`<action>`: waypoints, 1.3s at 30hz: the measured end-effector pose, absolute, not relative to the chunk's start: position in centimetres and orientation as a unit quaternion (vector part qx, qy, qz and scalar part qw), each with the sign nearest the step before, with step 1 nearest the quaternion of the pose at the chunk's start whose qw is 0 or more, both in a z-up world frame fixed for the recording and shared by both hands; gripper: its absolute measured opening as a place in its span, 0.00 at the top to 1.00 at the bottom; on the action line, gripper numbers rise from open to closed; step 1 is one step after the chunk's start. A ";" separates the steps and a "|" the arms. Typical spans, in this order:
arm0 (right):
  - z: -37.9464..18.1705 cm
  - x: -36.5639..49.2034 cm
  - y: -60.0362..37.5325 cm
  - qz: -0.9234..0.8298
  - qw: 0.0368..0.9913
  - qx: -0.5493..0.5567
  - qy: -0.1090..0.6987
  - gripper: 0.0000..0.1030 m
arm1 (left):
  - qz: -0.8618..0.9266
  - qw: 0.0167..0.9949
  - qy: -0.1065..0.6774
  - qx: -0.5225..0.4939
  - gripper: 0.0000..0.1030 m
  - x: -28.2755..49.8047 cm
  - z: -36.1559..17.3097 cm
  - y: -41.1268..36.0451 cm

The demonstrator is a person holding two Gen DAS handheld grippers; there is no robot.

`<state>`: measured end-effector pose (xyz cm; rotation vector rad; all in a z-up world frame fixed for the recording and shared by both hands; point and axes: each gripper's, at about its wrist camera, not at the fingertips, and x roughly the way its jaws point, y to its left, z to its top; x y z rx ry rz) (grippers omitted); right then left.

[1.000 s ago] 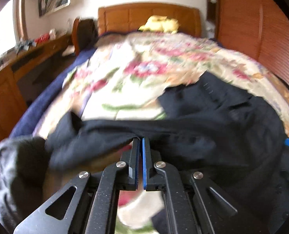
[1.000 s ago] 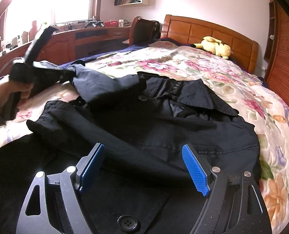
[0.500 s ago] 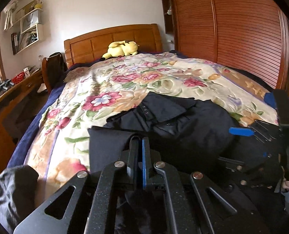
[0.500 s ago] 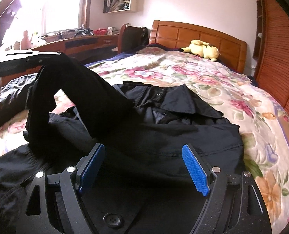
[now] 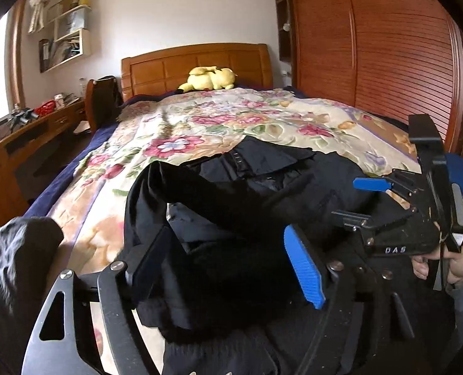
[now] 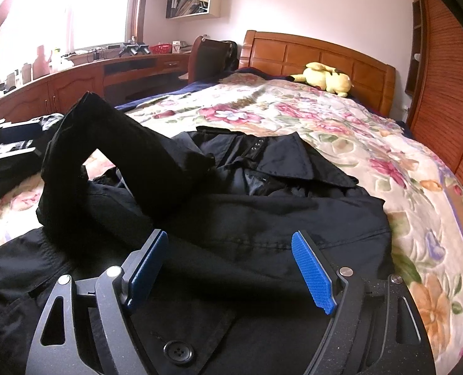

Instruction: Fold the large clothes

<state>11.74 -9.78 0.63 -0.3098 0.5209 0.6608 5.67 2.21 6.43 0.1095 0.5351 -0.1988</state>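
A black coat (image 6: 262,218) is spread on a flowered bedspread (image 6: 387,156), one sleeve (image 5: 156,206) draped across it. The left gripper (image 5: 225,268) is opening around that sleeve; the right gripper (image 6: 231,268) is held wide, empty. The cloth looks soft, limp and fairly heavy, best pinched at the cuff or hem.

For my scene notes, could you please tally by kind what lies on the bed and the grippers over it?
Black coat: 1
Yellow plush toy: 1
Grippers: 2, left gripper opening, right gripper open
Total: 4
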 end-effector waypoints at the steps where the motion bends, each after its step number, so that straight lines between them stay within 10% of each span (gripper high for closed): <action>1: 0.6 11.8 -9.8 0.320 0.901 -0.151 0.251 0.20 | -0.092 0.959 0.263 0.055 0.26 5.5 6.2 2.3; 36: 3.9 12.7 9.6 0.370 0.843 -0.279 0.273 0.20 | 0.001 0.966 0.258 0.021 0.26 1.7 2.8 15.2; 39: 3.1 14.1 11.2 0.378 0.827 -0.282 0.307 0.46 | 0.004 0.966 0.260 0.005 0.26 1.9 2.6 16.3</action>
